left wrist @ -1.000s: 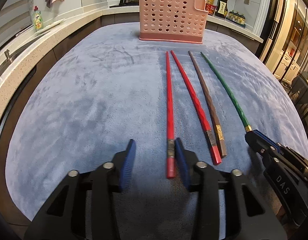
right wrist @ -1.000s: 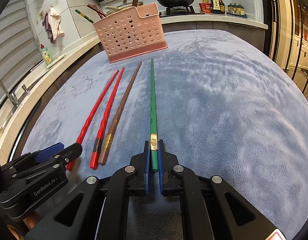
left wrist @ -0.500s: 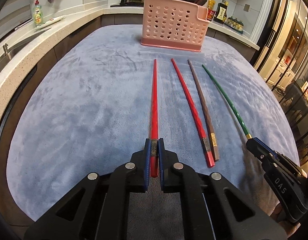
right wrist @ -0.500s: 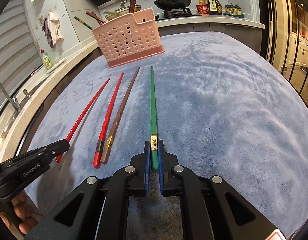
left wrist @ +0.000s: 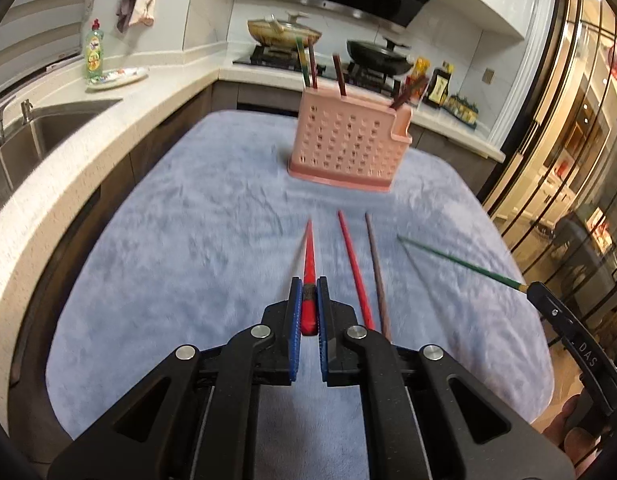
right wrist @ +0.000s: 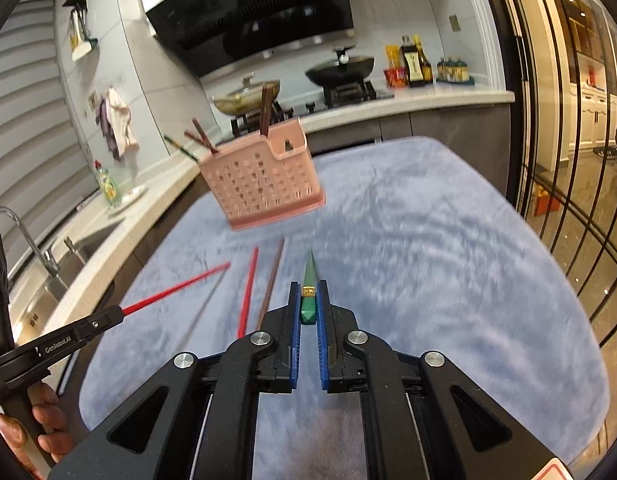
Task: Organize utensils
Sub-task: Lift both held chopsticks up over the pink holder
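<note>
- Left claw (left wrist: 308, 300) is clenching the thick end of a red chopstick (left wrist: 309, 256); the tip is pointing forward and down toward the pink holder (left wrist: 348, 148).
- Right claw (right wrist: 308, 300) is clenching the thick end of a green chopstick (right wrist: 309, 276), with the gold band sitting just ahead of the pads.
- Step in hand, by my read: carrying both sticks to the holder and dropping them in.
- Doing it well: the grip sits at the very end, so the long free tip is likely swinging; keep each stick's tip low and steer it over the open top of the holder before tipping upright.
- Go one claw at a time at the holder to avoid the two sticks crossing; the held sticks are already angling toward each other.
- The holder looks light and is already holding several chopsticks; a poke on the wall could shove it along the cloth.
- Second red chopstick (left wrist: 354, 264) and brown chopstick (left wrist: 376, 268) are lying side by side on the blue cloth (left wrist: 168, 240) covering the tabletop, between the two held sticks and short of the holder.
- Chopsticks are looking slim, tapered and glossy, so likely slippery in the pads.
- Both views are blurring with motion.
</note>
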Demonstrator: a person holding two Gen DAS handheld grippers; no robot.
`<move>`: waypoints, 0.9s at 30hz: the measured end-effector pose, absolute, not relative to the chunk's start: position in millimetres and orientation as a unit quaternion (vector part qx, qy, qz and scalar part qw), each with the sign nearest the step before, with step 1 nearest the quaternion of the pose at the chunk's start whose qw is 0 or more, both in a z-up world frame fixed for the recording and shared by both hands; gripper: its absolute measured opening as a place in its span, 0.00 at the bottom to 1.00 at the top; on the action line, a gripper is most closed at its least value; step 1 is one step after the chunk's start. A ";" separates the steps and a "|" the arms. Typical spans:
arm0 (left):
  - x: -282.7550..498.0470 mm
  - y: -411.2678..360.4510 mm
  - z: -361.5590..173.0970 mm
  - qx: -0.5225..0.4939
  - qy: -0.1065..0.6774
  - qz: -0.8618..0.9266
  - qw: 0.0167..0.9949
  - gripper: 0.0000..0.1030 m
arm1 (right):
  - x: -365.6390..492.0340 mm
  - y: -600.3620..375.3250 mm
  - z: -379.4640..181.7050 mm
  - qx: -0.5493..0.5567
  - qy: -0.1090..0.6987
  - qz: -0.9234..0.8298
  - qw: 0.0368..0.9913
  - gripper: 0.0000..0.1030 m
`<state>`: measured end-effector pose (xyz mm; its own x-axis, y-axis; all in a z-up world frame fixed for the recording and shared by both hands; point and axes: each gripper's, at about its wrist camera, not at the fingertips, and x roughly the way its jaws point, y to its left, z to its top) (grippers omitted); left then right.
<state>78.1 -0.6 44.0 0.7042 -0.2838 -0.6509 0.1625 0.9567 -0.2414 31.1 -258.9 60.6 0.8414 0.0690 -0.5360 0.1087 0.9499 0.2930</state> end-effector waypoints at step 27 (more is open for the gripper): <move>154.4 -1.5 169.8 -0.108 0.259 -0.140 0.950 0.06 | 96.9 -280.4 166.3 0.180 0.189 0.019 0.965 0.07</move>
<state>154.4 -1.5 169.8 0.8265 -0.3221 -0.4617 0.2102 0.9374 -0.2777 96.9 -280.4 166.3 0.9279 0.1040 -0.3579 0.0322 0.9343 0.3550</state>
